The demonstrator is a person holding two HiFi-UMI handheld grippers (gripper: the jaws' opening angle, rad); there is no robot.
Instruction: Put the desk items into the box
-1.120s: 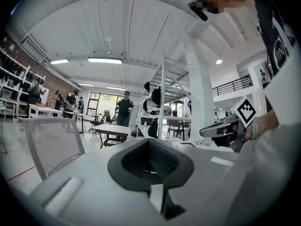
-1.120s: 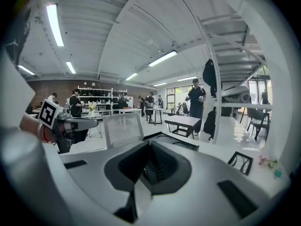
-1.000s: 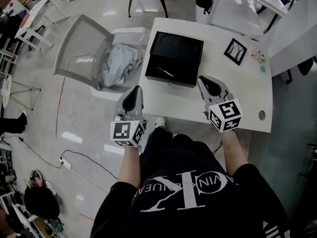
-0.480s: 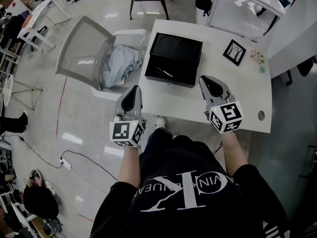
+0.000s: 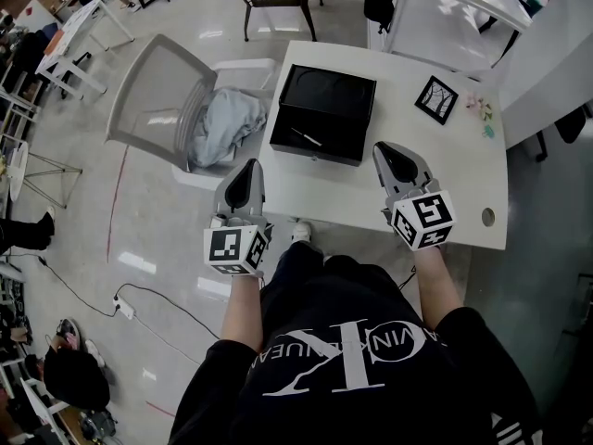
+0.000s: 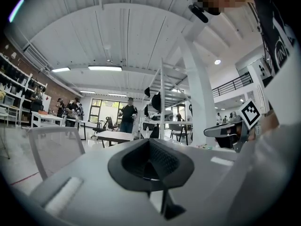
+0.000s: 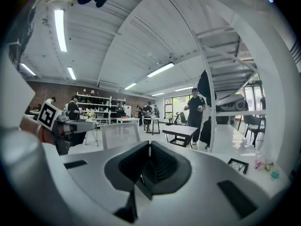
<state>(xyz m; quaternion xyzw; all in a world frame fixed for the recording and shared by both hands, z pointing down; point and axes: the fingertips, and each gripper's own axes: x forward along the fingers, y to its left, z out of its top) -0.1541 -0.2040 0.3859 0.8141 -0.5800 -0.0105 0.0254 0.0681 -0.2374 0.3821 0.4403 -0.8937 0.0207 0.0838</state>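
Hardly shifted from before. Left gripper (image 5: 246,169) off the desk (image 5: 454,188) edge, right gripper (image 5: 385,152) over it, both shut, empty. Ahead: box (image 5: 326,89) with pen (image 5: 307,138); card (image 5: 437,98) farther right.

Bright, even indoor light throughout, shadows weak. Head view: sharp in the middle, white counter (image 5: 473,165) almost blown out, lamp reflections as pale patches on the glossy floor (image 5: 139,262). Black box (image 5: 324,109) reads very dark, with little detail inside. Lines bend toward the edges. Both gripper views: heavy fisheye, black vignette at the corners. Left gripper (image 6: 150,145) sits close to the lens, body soft and out of focus; ceiling strip lights (image 6: 104,68) glare white, and a far window (image 6: 106,106) is bright. Right gripper (image 7: 148,147) has the same near blur; long ceiling tubes (image 7: 60,29) are overexposed. The background room is fairly sharp in both.
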